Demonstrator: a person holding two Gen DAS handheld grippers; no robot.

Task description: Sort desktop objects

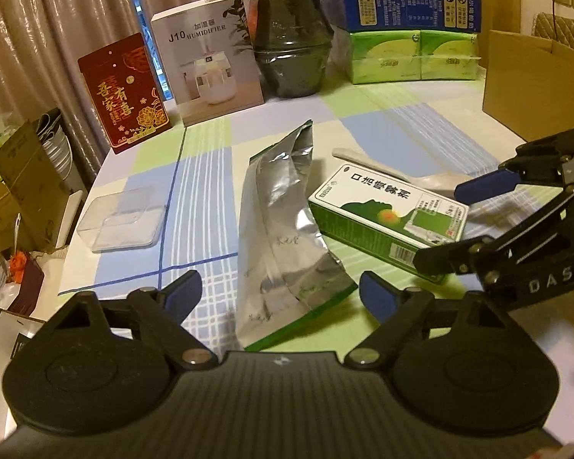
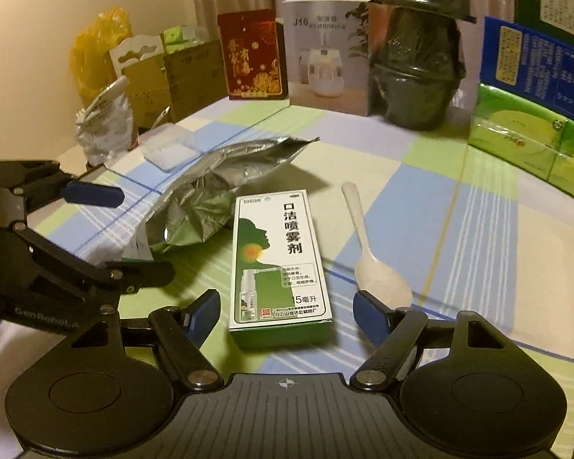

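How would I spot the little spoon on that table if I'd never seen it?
Start at the checked tablecloth. Near its middle lies a green-and-white medicine box; the white plastic spoon lies flat just right of it. It is the only pale, slim utensil there.

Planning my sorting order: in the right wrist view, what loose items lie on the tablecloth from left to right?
Clear plastic box → crumpled silver foil bag → green and white spray carton → white plastic spoon.

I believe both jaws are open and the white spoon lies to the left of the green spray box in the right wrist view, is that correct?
Not quite: in the right wrist view the white spoon lies to the right of the green spray box. Both the left gripper and right gripper are open.
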